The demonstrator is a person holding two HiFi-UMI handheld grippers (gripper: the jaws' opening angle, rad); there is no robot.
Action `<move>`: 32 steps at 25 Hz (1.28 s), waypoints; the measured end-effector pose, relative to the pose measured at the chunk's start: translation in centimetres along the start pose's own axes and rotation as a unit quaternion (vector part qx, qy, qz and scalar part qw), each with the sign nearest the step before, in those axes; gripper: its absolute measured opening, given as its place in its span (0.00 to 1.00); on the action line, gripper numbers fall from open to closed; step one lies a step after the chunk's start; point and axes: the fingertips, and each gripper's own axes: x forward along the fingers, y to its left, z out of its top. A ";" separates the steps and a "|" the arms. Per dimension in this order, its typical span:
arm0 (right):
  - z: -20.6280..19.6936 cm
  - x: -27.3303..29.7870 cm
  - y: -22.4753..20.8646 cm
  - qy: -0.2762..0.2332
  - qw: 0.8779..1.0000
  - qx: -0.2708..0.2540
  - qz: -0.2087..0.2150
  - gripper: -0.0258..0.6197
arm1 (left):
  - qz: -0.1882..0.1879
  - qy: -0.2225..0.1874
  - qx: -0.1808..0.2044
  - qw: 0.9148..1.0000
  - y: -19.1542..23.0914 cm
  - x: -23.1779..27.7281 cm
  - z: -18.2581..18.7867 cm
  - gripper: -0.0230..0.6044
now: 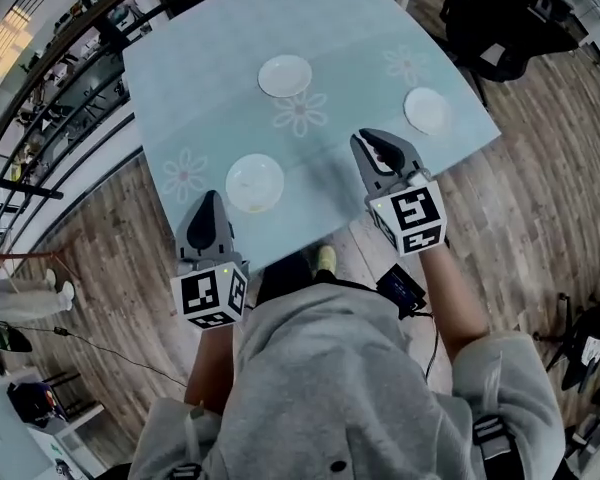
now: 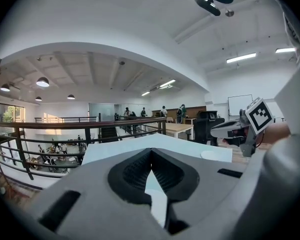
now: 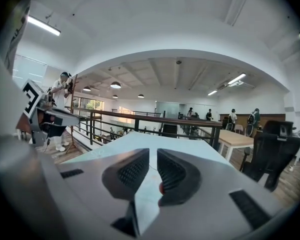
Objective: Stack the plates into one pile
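Note:
Three white plates lie apart on the pale blue flowered table (image 1: 210, 78): one near the front left (image 1: 254, 182), one at the far middle (image 1: 284, 75), one at the right (image 1: 426, 109). My left gripper (image 1: 209, 196) hovers at the table's front edge, just left of the near plate; in the left gripper view (image 2: 151, 151) its jaws meet with nothing between them. My right gripper (image 1: 363, 138) is over the table between the near plate and the right plate. Its jaws (image 3: 153, 151) stand a narrow gap apart and hold nothing. The right plate (image 2: 215, 155) shows past the left jaws.
A black metal railing (image 1: 70, 78) runs along the table's left side over a lower floor. A dark office chair (image 1: 500, 28) stands past the far right corner. Wooden floor surrounds the table. The person's shoe (image 1: 325, 258) shows under the front edge.

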 end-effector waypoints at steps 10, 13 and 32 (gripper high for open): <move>-0.4 1.5 -1.0 0.016 0.999 -0.017 0.022 0.26 | -0.003 0.007 0.005 1.000 -0.8 1.6 0.1 0.07; -0.5 2.6 -0.9 0.017 0.999 -0.029 0.028 0.26 | -0.004 0.010 0.002 1.000 -0.8 2.5 -0.3 0.07; -3.9 15.0 -0.7 0.112 0.976 -0.176 0.067 0.26 | 0.018 0.048 -0.036 0.998 5.1 9.8 -3.6 0.07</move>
